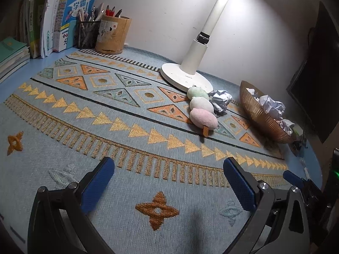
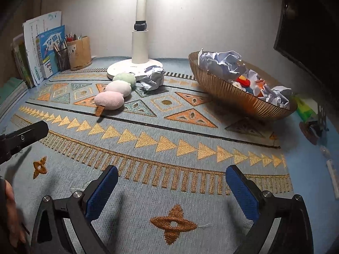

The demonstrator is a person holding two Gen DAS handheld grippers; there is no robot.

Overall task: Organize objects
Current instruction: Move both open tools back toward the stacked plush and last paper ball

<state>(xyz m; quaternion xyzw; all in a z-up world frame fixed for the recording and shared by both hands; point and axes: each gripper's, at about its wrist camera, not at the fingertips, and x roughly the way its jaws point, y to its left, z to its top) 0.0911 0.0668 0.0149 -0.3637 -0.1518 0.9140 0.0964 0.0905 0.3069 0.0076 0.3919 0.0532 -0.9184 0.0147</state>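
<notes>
A plush dango skewer [image 1: 201, 106] with green, white and pink balls lies on the patterned mat near the lamp base; it also shows in the right wrist view [image 2: 115, 91]. A crumpled paper ball [image 1: 220, 100] lies beside it, also visible in the right wrist view [image 2: 153, 77]. A ribbed bronze bowl [image 1: 260, 116] holds crumpled paper and small colourful items, seen in the right wrist view too [image 2: 239, 97]. My left gripper [image 1: 168, 177] is open and empty above the mat. My right gripper [image 2: 171, 183] is open and empty, well short of the objects.
A white desk lamp [image 1: 186, 78] stands at the back. Books [image 1: 55, 21], a mesh pen holder [image 1: 88, 33] and a tan pen cup [image 1: 112, 35] line the back left. Small clutter [image 2: 313, 127] lies right of the bowl. A dark monitor [image 1: 317, 84] stands at right.
</notes>
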